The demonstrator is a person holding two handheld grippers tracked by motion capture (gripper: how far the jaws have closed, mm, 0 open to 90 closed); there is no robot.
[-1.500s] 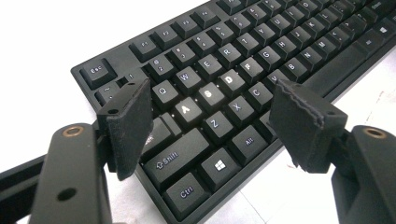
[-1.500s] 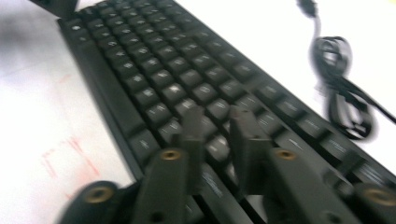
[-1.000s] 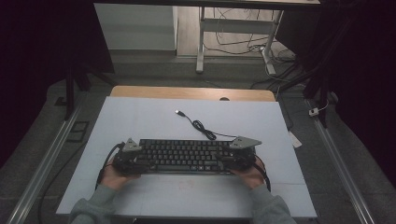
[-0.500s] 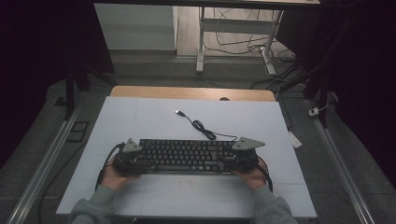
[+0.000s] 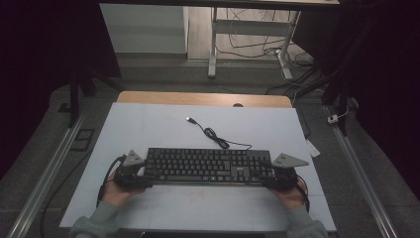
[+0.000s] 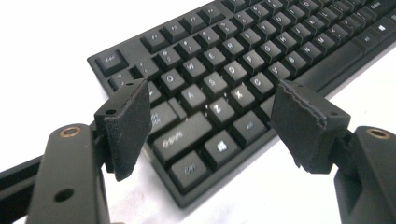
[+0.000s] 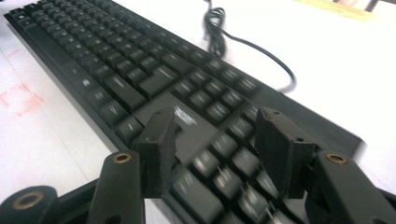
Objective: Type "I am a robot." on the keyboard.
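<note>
A black keyboard (image 5: 208,166) lies flat on the white table sheet (image 5: 148,129), and its cable (image 5: 218,139) curls back to a USB plug (image 5: 189,119). My left gripper (image 5: 139,174) is at the keyboard's left end. In the left gripper view the left gripper (image 6: 212,100) is open, its jaws spread over the front left corner of the keyboard (image 6: 233,70) with nothing between them. My right gripper (image 5: 271,177) is at the right end. The right gripper (image 7: 217,121) is open above the right-hand keys of the keyboard (image 7: 116,60), with the cable (image 7: 261,51) beyond.
A wooden strip (image 5: 203,98) runs along the table's far edge. Metal rails (image 5: 49,173) flank both sides of the table. Desk legs and loose cables (image 5: 247,44) lie on the floor behind. A faint red mark (image 5: 200,194) is on the sheet in front of the keyboard.
My right gripper has shifted right and slightly toward the person along the keyboard's end. My left gripper has moved only a little. The keyboard stays in about the same place.
</note>
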